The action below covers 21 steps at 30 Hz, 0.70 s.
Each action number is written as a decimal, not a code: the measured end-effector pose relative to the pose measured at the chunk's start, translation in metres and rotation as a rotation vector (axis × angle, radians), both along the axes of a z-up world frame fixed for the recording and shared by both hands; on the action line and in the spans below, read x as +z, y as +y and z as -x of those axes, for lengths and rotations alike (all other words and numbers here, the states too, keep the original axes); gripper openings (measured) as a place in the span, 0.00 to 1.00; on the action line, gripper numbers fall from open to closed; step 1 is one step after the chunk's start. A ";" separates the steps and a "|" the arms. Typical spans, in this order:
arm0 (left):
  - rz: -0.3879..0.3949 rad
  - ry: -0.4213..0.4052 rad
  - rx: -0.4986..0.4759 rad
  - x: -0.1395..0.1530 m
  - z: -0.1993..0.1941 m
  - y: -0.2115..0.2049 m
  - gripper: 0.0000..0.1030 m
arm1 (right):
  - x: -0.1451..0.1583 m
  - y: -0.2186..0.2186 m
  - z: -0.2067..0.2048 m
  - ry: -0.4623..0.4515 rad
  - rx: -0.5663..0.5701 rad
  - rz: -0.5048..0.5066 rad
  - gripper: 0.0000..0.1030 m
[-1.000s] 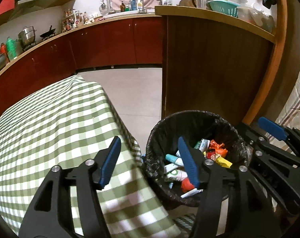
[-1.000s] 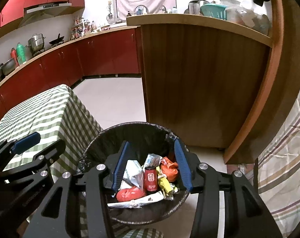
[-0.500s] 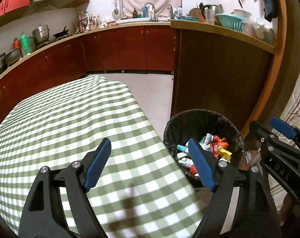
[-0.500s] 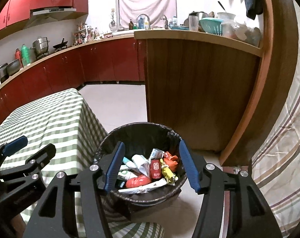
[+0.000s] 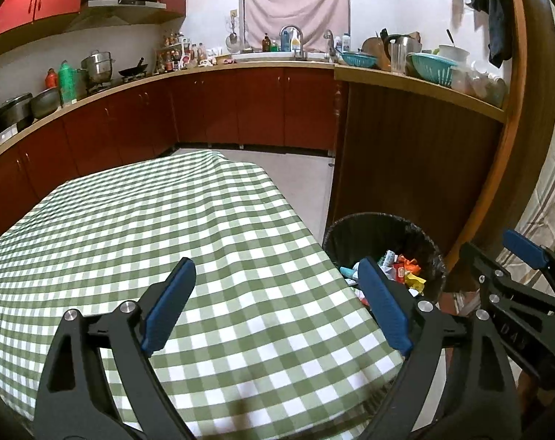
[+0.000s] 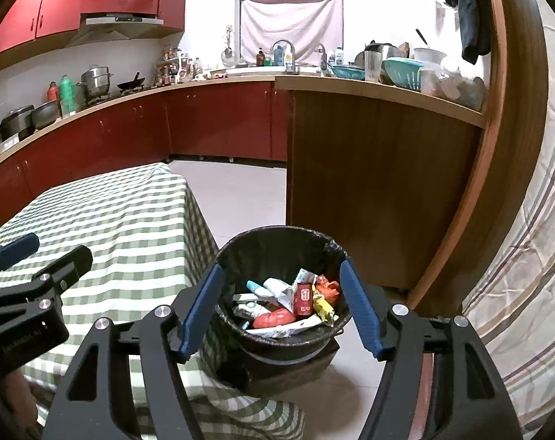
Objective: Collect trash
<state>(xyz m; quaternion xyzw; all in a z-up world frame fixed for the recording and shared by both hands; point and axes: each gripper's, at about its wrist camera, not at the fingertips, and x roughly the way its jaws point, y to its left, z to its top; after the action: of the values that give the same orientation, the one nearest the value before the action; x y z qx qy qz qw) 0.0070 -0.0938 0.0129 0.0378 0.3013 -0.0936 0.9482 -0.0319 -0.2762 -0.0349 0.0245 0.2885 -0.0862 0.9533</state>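
A black-lined trash bin (image 6: pixel 277 242) stands on the floor beside the table, holding several wrappers, a red can (image 6: pixel 303 295) and tubes. It also shows in the left wrist view (image 5: pixel 383 227). My left gripper (image 5: pixel 275 288) is open and empty above the green checked tablecloth (image 5: pixel 149 227). My right gripper (image 6: pixel 281 299) is open and empty, high above the bin. Each gripper shows at the edge of the other's view.
A wooden counter end panel (image 6: pixel 369 190) rises just behind the bin. Red kitchen cabinets (image 5: pixel 240 110) run along the back wall with pots and bottles on top. A striped curtain (image 6: pixel 526 256) hangs at the right. Tiled floor (image 6: pixel 240 198) lies between table and cabinets.
Both grippers have risen and pulled back from the bin. The left one has swung left over the table. Both stay open and empty.
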 end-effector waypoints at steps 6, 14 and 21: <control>0.005 -0.009 0.004 0.002 0.014 0.008 0.87 | 0.004 0.006 0.010 -0.017 0.003 0.009 0.64; 0.015 -0.019 0.011 0.004 0.022 0.015 0.87 | 0.009 0.011 0.021 -0.043 0.001 0.018 0.66; 0.020 -0.021 0.016 0.005 0.025 0.019 0.87 | 0.011 0.013 0.023 -0.050 0.000 0.020 0.66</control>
<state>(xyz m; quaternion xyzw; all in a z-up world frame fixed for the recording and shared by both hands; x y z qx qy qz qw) -0.0180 -0.0750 0.0179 0.0268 0.2904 -0.0885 0.9524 -0.0551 -0.2636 -0.0243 0.0170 0.2636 -0.0887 0.9604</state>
